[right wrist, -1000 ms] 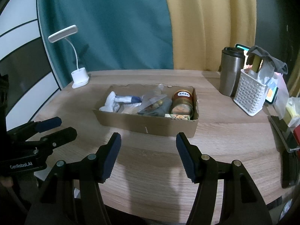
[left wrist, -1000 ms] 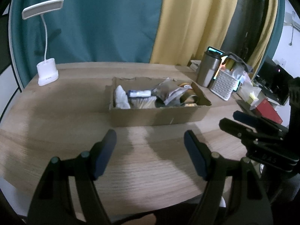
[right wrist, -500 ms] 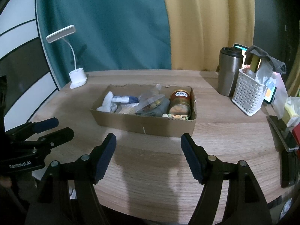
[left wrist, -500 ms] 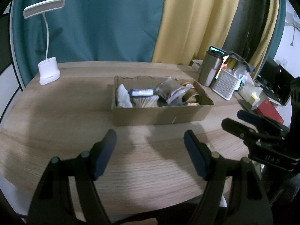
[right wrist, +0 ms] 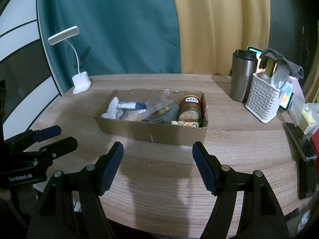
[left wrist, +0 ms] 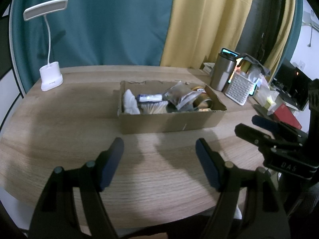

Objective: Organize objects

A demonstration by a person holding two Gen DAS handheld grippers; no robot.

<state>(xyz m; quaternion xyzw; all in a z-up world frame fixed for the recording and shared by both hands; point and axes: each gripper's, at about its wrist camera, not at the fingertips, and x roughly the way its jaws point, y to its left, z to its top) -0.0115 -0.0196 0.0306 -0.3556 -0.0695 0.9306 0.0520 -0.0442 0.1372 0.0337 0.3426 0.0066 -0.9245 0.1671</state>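
An open cardboard box sits mid-table. Inside it lie a white cloth, a blue-and-white tube, a clear plastic bag and a red-gold can. My left gripper hovers over the bare wood in front of the box, open, with nothing between its fingers. My right gripper is likewise in front of the box, open and empty. Each gripper shows at the edge of the other's view: the right gripper and the left gripper.
A white desk lamp stands at the back left. A steel tumbler and a white basket full of items stand at the back right. A phone and a red box lie near the right edge.
The right gripper's jaws have spread wider. The left gripper and the box have stayed where they were.
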